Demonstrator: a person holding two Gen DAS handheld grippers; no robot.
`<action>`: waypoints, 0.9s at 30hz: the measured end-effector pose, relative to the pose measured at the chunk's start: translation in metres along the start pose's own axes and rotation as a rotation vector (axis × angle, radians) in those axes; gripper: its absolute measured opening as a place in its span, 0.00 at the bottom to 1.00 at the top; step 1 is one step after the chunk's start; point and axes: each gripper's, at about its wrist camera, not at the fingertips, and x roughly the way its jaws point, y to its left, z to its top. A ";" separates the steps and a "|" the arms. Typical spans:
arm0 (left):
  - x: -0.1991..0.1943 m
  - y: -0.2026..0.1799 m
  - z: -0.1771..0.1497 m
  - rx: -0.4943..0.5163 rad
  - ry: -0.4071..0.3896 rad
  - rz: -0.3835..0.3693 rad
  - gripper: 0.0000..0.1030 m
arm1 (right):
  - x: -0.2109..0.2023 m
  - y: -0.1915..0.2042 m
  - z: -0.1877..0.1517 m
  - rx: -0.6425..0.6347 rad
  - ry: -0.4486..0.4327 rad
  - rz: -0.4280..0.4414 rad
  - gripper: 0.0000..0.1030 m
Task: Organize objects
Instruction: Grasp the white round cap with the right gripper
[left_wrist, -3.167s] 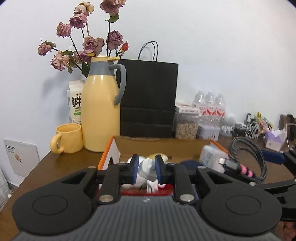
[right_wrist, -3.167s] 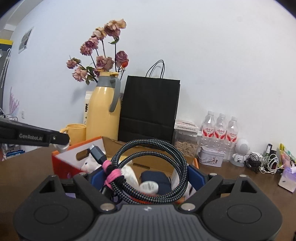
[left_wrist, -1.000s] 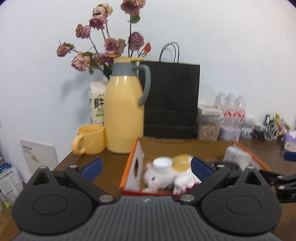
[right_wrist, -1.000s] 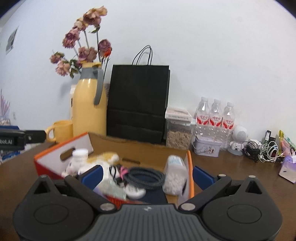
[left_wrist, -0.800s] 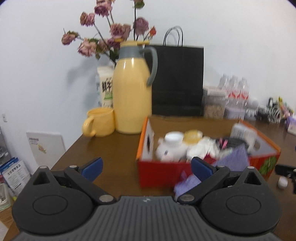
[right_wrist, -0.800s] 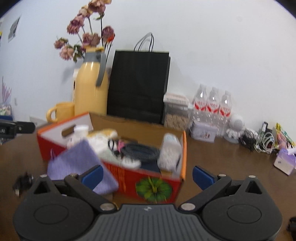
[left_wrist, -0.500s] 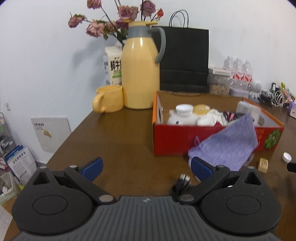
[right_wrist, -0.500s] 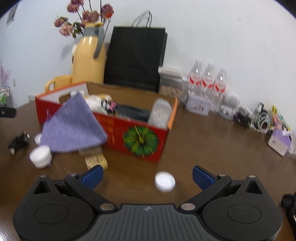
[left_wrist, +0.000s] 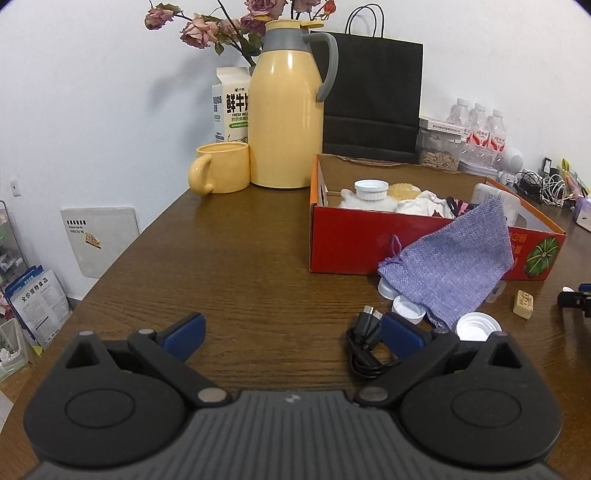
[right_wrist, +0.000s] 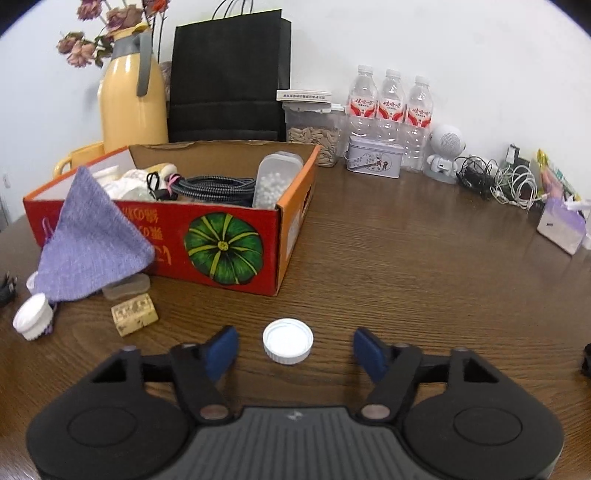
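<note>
**Now both grippers hang low over the table, nothing held**

Around me is a dark brown wooden table (right_wrist: 406, 251) pushed against a plain white wall. Along the back stand a yellow thermos jug (left_wrist: 286, 110) with dried roses behind it, a yellow mug (left_wrist: 221, 168), a milk carton (left_wrist: 231, 107), a black paper bag (right_wrist: 229, 77), three water bottles (right_wrist: 391, 107), a small tin (right_wrist: 375, 160) and a tangle of cables (right_wrist: 509, 182).

The red cardboard box (right_wrist: 221, 236) with a green pumpkin printed on its side sits near the middle, already holding a coiled braided cable (right_wrist: 218, 188), a clear container of white beads (right_wrist: 275, 181) and other white items. A purple woven pouch (right_wrist: 88, 240) leans against its front wall. Loose on the wood beside it lie a cork-coloured block (right_wrist: 135, 314), several white caps and a short black cable (left_wrist: 365, 349).

My left gripper (left_wrist: 291, 332) is spread wide and empty, its right pad just beside the black cable; I cannot tell whether it touches.

My right gripper (right_wrist: 291, 350) has just been closing. Its jaws are partly apart, with a white bottle cap (right_wrist: 288, 340) lying flat on the table between them, clear of both pads.
</note>
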 end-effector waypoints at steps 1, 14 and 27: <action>0.000 0.000 0.000 -0.001 0.000 0.000 1.00 | 0.000 -0.001 0.000 0.008 -0.002 0.007 0.52; 0.001 -0.002 -0.004 -0.004 0.014 -0.016 1.00 | -0.017 0.008 -0.004 0.005 -0.088 0.024 0.27; 0.018 -0.027 -0.008 0.057 0.058 -0.058 1.00 | -0.051 0.059 -0.012 -0.063 -0.227 0.097 0.27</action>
